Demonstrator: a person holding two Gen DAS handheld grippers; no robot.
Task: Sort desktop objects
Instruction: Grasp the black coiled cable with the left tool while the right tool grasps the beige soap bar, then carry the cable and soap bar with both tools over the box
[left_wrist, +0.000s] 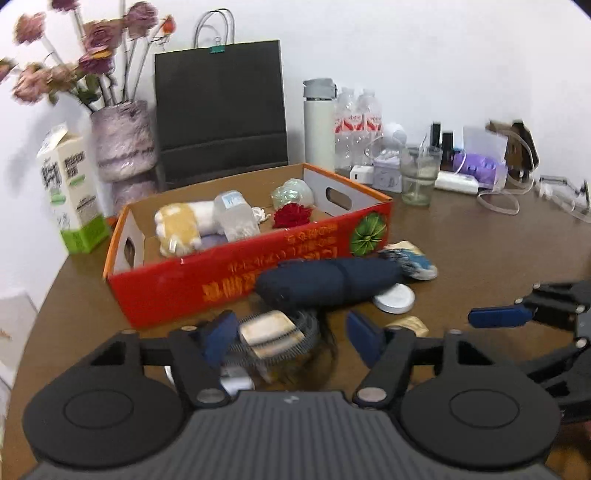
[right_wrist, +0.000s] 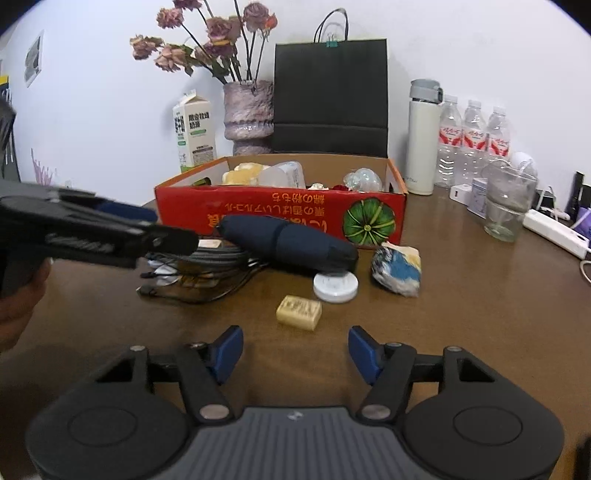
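Hovering low over the brown table (right_wrist: 480, 314), I hold a gripper in each hand. My left gripper (left_wrist: 291, 338) has its blue pads partly apart on either side of a round wire brush (left_wrist: 275, 341) with a pale block on it; the pads do not press on it, so it grips nothing. My right gripper (right_wrist: 295, 350) is likewise partly open and empty, its pads apart above bare wood, with a tan soap bar (right_wrist: 299, 312) just ahead of it. Beyond the soap lie a white round lid (right_wrist: 335, 287), a crumpled blue-and-white wrapper (right_wrist: 397, 271) and a folded navy umbrella (right_wrist: 288, 242), the umbrella resting against the front wall of the red box (right_wrist: 280, 214). A tangle of black cable (right_wrist: 199, 280) lies left of the umbrella. Inside the box I see a yellow-and-white plush (left_wrist: 181, 225), a clear plastic bottle (left_wrist: 236, 216), a red flower (left_wrist: 291, 215) and a clear wrapped ball (left_wrist: 291, 192). Behind the box stand a milk carton (right_wrist: 194, 134), a vase (right_wrist: 247, 118) of dried roses, a black bag (right_wrist: 330, 96), a white flask (right_wrist: 423, 140) and water bottles (right_wrist: 474, 140). A glass (right_wrist: 508, 206) stands well to the right.
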